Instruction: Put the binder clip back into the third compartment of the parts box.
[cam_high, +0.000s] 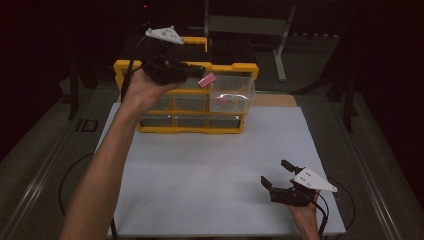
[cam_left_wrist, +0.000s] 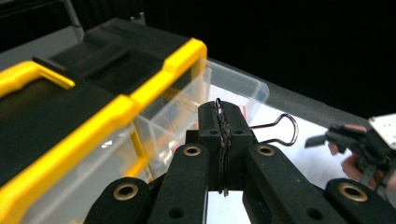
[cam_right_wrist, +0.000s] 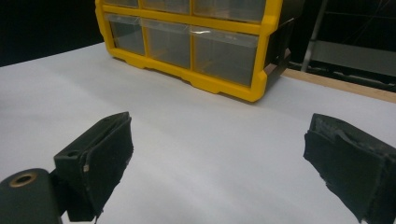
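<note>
A yellow-framed organizer (cam_high: 190, 129) with clear drawers stands at the back of the white table. Its upper right drawer (cam_high: 232, 95) is pulled out, and something small and pink lies inside it. My left gripper (cam_high: 196, 73) is raised in front of the organizer's top, shut on a pink binder clip (cam_high: 207, 79) just above that drawer. In the left gripper view, the shut gripper (cam_left_wrist: 223, 122) pinches the binder clip's black wire handle (cam_left_wrist: 286, 130), with the drawer (cam_left_wrist: 233, 86) below. My right gripper (cam_high: 275, 172) rests open and empty near the front right; its own view shows the gripper (cam_right_wrist: 217, 158) wide apart.
The white table top (cam_high: 200, 170) stretches between the organizer and the right gripper. A black lid and yellow handle (cam_left_wrist: 28, 77) top the organizer (cam_left_wrist: 154, 79). The organizer's lower drawers (cam_right_wrist: 219, 51) are closed. Dark floor, cables and a metal stand (cam_high: 280, 45) surround the table.
</note>
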